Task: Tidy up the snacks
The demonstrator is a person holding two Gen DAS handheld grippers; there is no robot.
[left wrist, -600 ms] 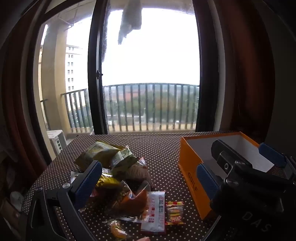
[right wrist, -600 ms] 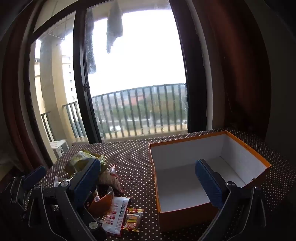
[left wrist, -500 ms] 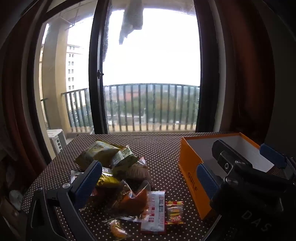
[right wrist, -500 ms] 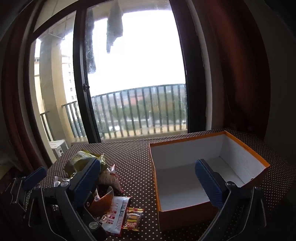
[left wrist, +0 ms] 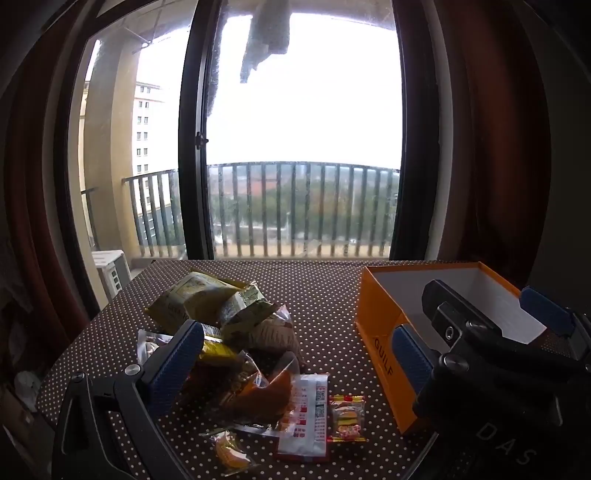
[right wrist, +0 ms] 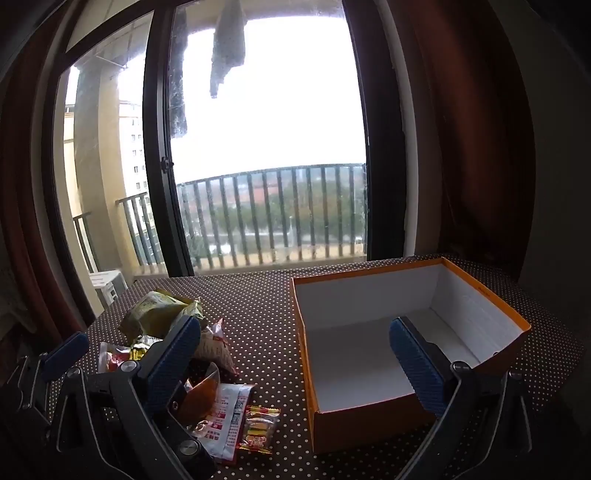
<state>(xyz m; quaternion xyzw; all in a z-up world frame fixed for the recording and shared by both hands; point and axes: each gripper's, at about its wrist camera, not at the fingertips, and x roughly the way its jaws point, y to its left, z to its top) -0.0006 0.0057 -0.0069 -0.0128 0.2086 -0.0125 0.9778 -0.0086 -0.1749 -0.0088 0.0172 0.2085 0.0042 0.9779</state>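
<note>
We face a tall window (left wrist: 303,147) with dark red curtains (left wrist: 491,147), a balcony railing (left wrist: 295,210), perhaps laundry (left wrist: 267,33) hanging outside, pale daylight.

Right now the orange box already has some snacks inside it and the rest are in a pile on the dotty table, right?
Not quite. The orange box is empty: the right wrist view looks straight into it and shows only its bare white inside. All the snacks are in the pile on the dotty table, beside the box.
</note>
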